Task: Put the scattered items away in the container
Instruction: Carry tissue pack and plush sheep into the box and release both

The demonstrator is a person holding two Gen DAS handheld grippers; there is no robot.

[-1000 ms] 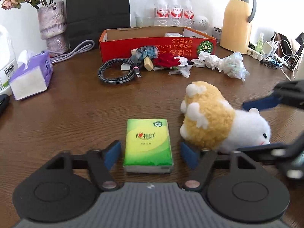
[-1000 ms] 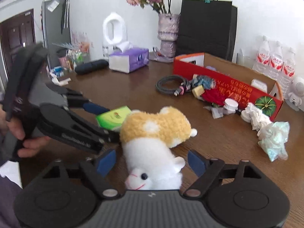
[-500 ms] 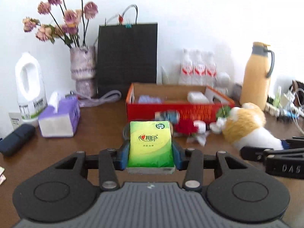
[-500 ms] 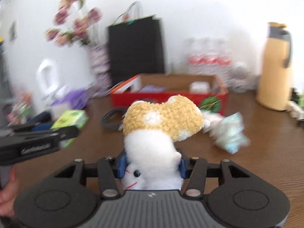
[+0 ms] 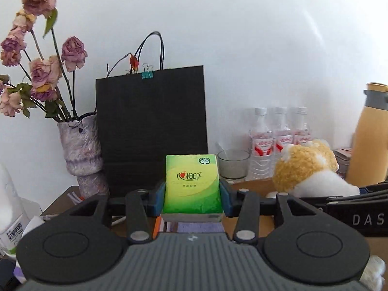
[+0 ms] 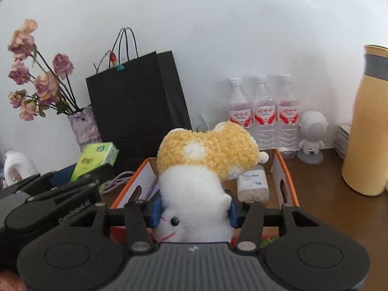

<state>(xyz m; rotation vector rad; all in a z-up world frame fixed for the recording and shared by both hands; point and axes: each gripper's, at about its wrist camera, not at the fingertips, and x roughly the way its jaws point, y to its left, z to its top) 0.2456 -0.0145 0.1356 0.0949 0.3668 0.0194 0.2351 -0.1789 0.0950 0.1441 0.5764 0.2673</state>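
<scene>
1. Holding item one: left gripper (image 5: pixel 192 195) clamped on a green tissue pack (image 5: pixel 192 183), aloft beside the box.
2. Item two: right gripper (image 6: pixel 194 212) squeezing a plush toy (image 6: pixel 206 167), poised above the red cardboard box (image 6: pixel 287 177).
3. Already boxed: one small white packet (image 6: pixel 252 185).
4. Outstanding: both held items unreleased; other tabletop clutter hidden from view.

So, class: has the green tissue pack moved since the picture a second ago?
Yes. The green tissue pack, then flat on the table, is lifted in the left gripper, level with the black bag.
</scene>
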